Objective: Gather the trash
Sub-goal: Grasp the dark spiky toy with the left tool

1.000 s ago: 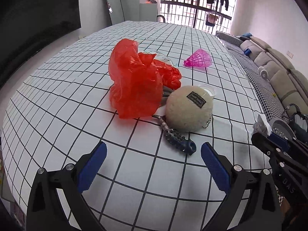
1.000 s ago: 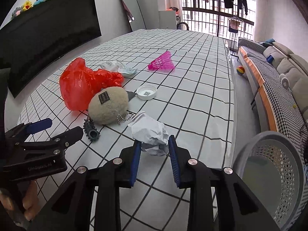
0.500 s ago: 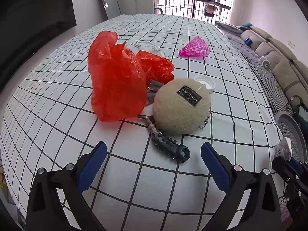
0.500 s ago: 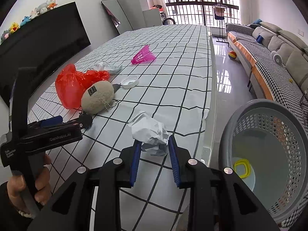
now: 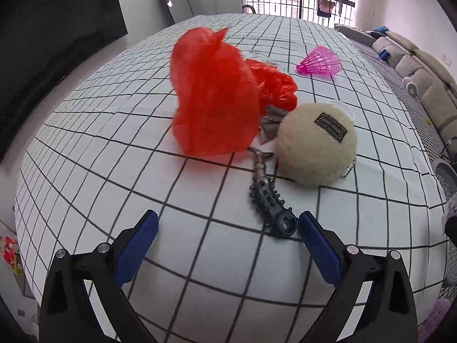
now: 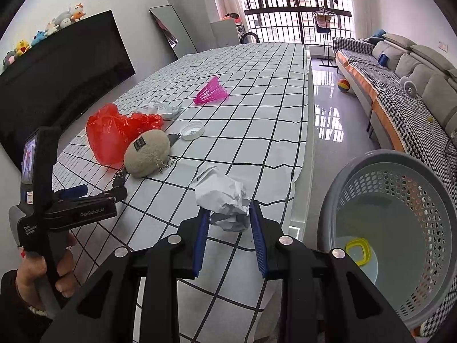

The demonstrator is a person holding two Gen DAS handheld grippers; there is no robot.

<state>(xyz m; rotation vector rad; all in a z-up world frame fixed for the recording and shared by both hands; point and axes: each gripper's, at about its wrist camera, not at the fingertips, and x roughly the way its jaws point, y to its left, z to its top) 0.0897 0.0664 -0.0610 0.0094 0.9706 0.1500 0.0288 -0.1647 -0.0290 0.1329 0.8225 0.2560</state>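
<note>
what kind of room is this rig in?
Most likely a home living room: a grey cushioned sofa, a large black wall-mounted TV screen, and clothes hanging at a barred balcony window.

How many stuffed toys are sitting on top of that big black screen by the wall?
About 6 stuffed toys, in a row along the top edge of the black screen at upper left; they are small, and more may sit beyond the frame.

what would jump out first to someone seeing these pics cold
The crumpled red plastic bag dominates the middle of the checked tablecloth, with a beige plush ball right beside it. The right tool is shut on a wad of crumpled white paper near the table's edge, next to a grey perforated basket on the floor.
</note>
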